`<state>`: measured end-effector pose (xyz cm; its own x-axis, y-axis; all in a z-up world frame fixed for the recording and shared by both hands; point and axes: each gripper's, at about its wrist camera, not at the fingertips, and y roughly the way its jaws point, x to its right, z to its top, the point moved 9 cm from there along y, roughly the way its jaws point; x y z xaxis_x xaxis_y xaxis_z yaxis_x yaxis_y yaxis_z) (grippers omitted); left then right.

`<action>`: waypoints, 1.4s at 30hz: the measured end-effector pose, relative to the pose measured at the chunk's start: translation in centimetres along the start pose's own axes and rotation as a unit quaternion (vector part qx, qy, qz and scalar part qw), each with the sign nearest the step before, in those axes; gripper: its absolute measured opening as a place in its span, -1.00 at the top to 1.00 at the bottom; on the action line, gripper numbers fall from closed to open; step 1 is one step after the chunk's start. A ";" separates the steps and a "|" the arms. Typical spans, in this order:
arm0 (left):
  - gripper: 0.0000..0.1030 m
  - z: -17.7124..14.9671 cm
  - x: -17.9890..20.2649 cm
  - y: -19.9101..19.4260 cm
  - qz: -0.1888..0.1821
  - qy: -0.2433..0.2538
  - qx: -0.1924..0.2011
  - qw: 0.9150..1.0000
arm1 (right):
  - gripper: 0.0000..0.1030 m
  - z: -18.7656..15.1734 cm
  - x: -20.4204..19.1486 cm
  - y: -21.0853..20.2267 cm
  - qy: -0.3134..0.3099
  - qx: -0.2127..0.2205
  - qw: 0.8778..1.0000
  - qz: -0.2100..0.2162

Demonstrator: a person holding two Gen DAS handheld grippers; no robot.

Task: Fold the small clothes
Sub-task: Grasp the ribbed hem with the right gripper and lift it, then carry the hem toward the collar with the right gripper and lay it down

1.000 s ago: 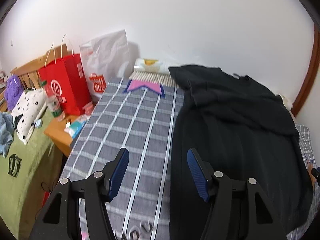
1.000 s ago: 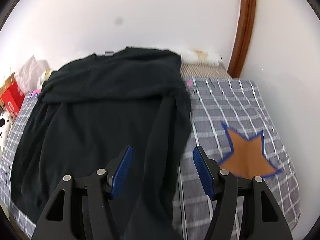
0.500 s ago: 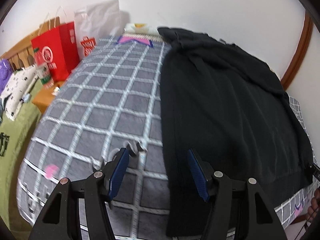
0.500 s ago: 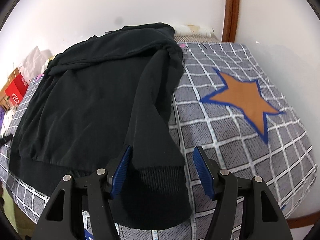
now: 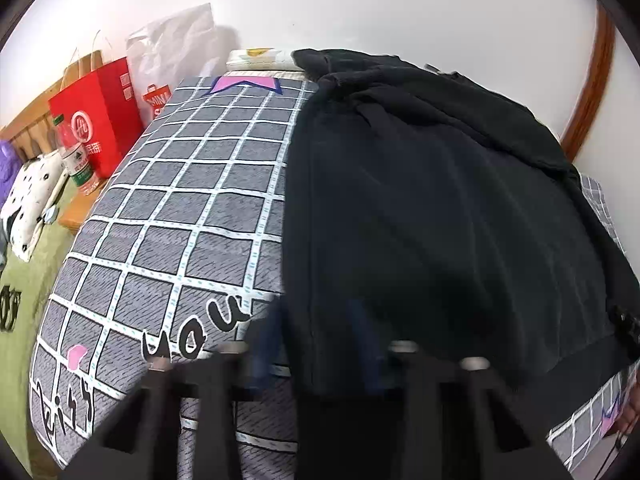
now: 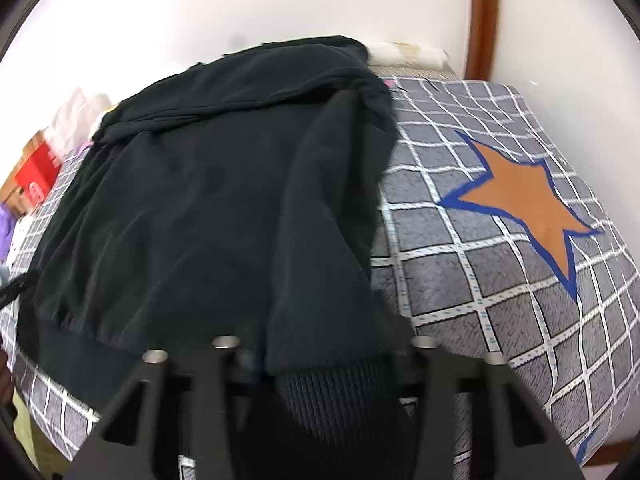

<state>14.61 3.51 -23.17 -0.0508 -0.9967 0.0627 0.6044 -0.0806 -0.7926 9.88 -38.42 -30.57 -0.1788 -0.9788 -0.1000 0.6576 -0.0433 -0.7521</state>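
A black sweatshirt (image 5: pixel 440 200) lies spread flat on a grey checked bedspread (image 5: pixel 192 208), neck towards the wall. My left gripper (image 5: pixel 316 344) is low at the garment's near left corner. Its blurred jaws are closing with the hem edge between them. In the right wrist view the same sweatshirt (image 6: pixel 192 208) has one sleeve folded down along its right side. That sleeve's ribbed cuff (image 6: pixel 336 384) sits between the closing jaws of my right gripper (image 6: pixel 328 360), and the cloth hides most of the pads.
A red paper bag (image 5: pixel 96 112), a white plastic bag (image 5: pixel 172 56) and a bottle (image 5: pixel 76 156) stand left of the bed by a wooden nightstand (image 5: pixel 80 208). The white wall is behind, with a brown door frame (image 6: pixel 482 16). An orange star (image 6: pixel 524 200) marks the bedspread's right part.
Both grippers have sunk to the bed's near edge. Their jaws, wide before, have drawn in: the left around the hem corner, the right around the sleeve cuff.
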 end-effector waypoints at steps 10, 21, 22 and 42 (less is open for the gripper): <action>0.88 1.7 -0.9 -5.1 -0.031 -0.025 0.047 0.998 | 0.60 1.1 -0.8 -4.8 0.004 0.040 0.999 0.020; 0.88 3.7 -1.2 -14.3 -0.053 -0.034 0.134 0.989 | 0.60 1.6 -1.8 -13.5 -0.010 0.106 0.993 0.047; 0.88 3.8 -1.1 -14.7 -0.055 -0.035 0.137 0.988 | 0.60 1.6 -1.7 -14.1 -0.007 0.111 0.993 0.046; 0.88 9.7 0.2 -11.9 -0.055 -0.038 0.148 0.987 | 0.58 7.8 -0.6 -12.8 0.041 0.132 0.988 0.061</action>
<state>15.13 4.21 -7.84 -0.0765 -0.9781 0.1933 0.8053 -0.1749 -0.5665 7.34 -38.86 -15.81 -0.1370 -0.9610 -0.2403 0.8442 0.0136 -0.5359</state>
